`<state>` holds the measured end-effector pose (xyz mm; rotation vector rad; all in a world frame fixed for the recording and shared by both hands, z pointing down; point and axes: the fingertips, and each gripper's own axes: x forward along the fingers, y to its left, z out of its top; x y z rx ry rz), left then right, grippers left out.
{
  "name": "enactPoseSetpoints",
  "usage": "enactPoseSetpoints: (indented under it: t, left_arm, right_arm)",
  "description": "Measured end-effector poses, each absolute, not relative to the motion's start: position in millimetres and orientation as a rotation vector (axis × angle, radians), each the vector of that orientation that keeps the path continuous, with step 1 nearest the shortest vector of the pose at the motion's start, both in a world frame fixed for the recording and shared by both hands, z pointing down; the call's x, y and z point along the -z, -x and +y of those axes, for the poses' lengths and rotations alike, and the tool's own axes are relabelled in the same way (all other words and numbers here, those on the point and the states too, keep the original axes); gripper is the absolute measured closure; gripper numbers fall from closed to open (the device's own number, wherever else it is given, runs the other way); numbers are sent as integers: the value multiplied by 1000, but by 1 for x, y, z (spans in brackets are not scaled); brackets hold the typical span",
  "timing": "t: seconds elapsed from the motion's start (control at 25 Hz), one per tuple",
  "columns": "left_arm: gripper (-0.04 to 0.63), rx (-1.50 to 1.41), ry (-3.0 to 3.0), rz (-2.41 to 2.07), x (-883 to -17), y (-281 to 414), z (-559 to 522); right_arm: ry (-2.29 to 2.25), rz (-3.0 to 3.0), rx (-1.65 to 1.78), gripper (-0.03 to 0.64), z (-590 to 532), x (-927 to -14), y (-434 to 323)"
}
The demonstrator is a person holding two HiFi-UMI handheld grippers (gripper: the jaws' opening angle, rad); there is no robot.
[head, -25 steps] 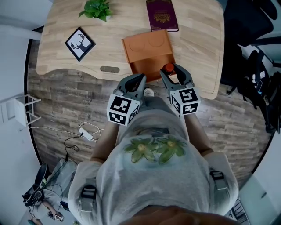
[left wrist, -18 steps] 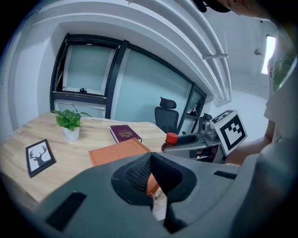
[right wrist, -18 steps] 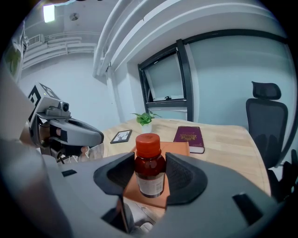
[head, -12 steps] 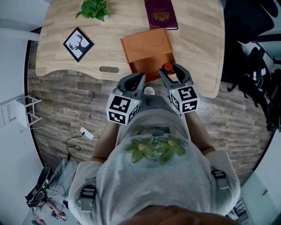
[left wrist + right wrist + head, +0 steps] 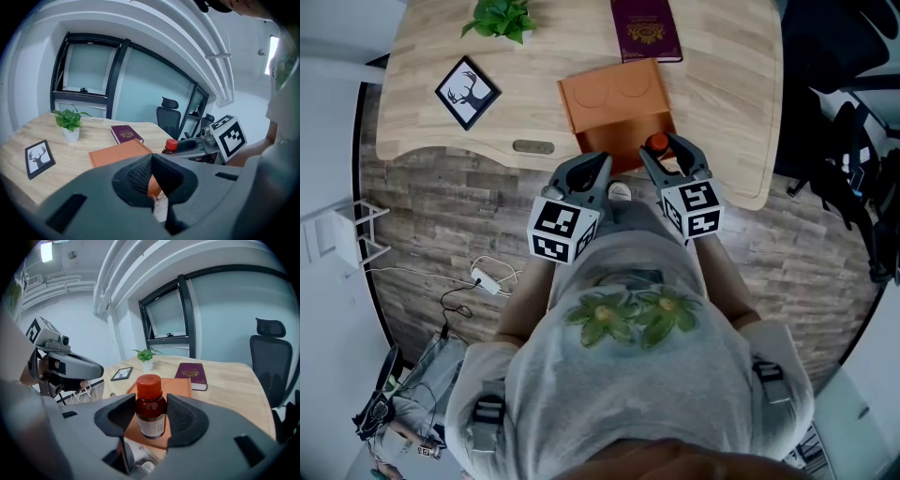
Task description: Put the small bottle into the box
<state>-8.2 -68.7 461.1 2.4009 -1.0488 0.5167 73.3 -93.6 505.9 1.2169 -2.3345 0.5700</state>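
A small brown bottle (image 5: 151,412) with a red cap stands upright between the jaws of my right gripper (image 5: 151,416), which is shut on it. In the head view the bottle's cap (image 5: 657,143) shows at the right gripper (image 5: 670,156), just off the near edge of the orange box (image 5: 614,101). The box lies flat on the wooden table (image 5: 422,131), and its lid with two pressed circles looks closed. My left gripper (image 5: 589,174) hovers beside the right one, below the box's front, its pads (image 5: 137,176) together with nothing held. The left gripper view shows the bottle (image 5: 171,146) and box (image 5: 117,153).
A burgundy book (image 5: 645,30) lies behind the box. A potted plant (image 5: 499,17) and a framed deer picture (image 5: 469,92) sit at the table's left. Cables and a white adapter (image 5: 483,286) lie on the wood floor. A black office chair (image 5: 272,362) stands at the right.
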Motion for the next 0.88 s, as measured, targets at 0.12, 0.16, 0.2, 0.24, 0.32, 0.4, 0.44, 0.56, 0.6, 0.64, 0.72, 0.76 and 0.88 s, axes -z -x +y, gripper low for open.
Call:
enactPoseSetpoints:
  t: [0.12,0.16,0.2,0.24,0.32,0.4,0.44,0.56,0.6,0.64,0.72,0.76,0.88]
  left_arm:
    - [588,-520,-2398,-1053,-463,8,-69]
    - [588,-522,-2397,-1055,-463,8,-69]
    - [588,-523,-2396,-1056,-464,8,-69]
    - [588,-524,-2395,-1058,-464,8,-69]
    - [588,-524,-2395,-1061,-463,8,-69]
    - [588,-523,-2395,-1063,-463,8,-69]
    - [589,-523,-2395,-1065,-462,8,-69]
    - [588,-523,-2395,-1069,-462,9,-71]
    - [588,-524,-2395,-1071,-462,9,-71]
    - [588,-524,-2395,-1072,-462,10,-71]
    - [588,-524,-2393,-1075,-462,11,-71]
    - [588,-524,-2391,-1076,-462,11,-71]
    - [588,-523,-2387,-1083,-463,13,-72]
  right_arm:
    - [-1213,-2338,-580,411,-94,-510,-75]
    - [-1211,-2337,-581,411,-93,-512,-75]
    - [-1209,-2337,-582,411,-93,-514,-75]
    - [-1205,-2337,-582,411,-93,-515,-75]
    - [-1197,-2337,-582,411,-92,-518,-75]
    - [-1190,-2335,-584,411,-92,-520,-75]
    - [-1186,-2335,-585,411,-92,-521,-74]
    - [-1178,-2333,-585,411,-92,-523,-72]
    - [-1176,-2332,-585,411,-93,-524,-72]
    - [-1173,-2331,-585,411,-93,-526,-72]
    - [-1168,-2328,-587,411,-93,-528,-71]
    - [-1166,-2326,-589,411,-93,-529,-71]
    - [-1162,-2322,-595,411,-93,-532,-70]
